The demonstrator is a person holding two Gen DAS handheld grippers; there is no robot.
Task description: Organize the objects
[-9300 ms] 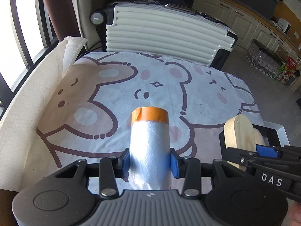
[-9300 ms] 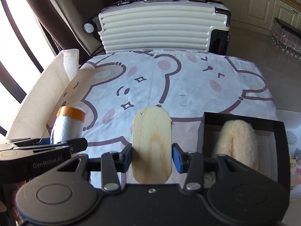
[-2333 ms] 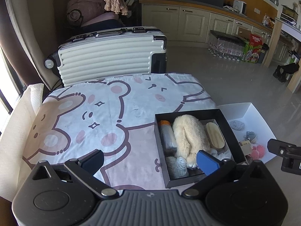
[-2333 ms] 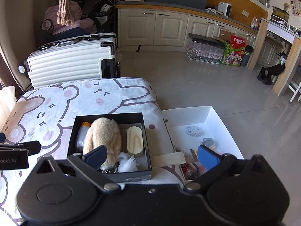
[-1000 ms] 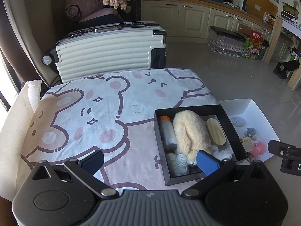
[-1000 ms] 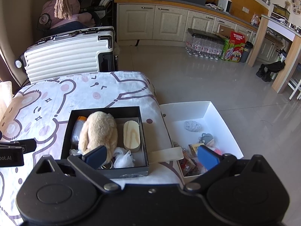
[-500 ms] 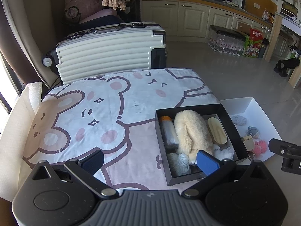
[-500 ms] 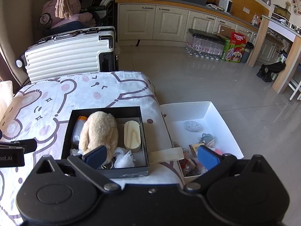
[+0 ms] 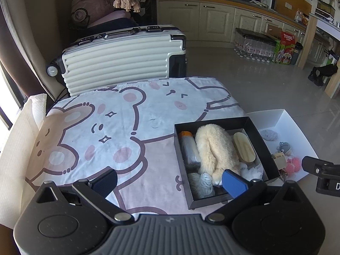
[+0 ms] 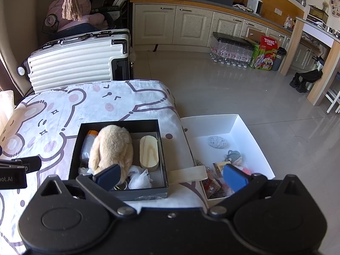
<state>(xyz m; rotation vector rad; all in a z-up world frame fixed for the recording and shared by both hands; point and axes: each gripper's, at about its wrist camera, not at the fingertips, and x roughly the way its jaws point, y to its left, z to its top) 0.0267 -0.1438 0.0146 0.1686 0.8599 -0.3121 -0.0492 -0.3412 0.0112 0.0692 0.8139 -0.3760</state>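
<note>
A black box (image 9: 178,148) (image 10: 163,148) sits on the bear-print cloth near the table's right edge. Inside lie an orange-capped roll of plastic bags (image 9: 189,148) (image 10: 88,141), a cream plush toy (image 9: 214,148) (image 10: 112,146), an oval wooden brush (image 9: 244,148) (image 10: 148,152), grey yarn (image 9: 200,182) and crumpled white plastic (image 10: 139,179). My left gripper (image 9: 170,180) is open and empty, above the cloth just in front of the box. My right gripper (image 10: 171,176) is open and empty too, held over the box's near right corner.
A white box (image 9: 284,123) (image 10: 244,127) with several small toys and packets stands lower, right of the table. A cream strap (image 10: 187,175) lies between the boxes. A white suitcase (image 9: 123,61) (image 10: 78,61) stands behind the table; white paper (image 9: 19,140) lines its left edge.
Since 9.3 s ago both grippers have let go: the roll and wooden brush now lie in the black box. Both grippers have pulled back and up. Over the last second almost nothing moved.
</note>
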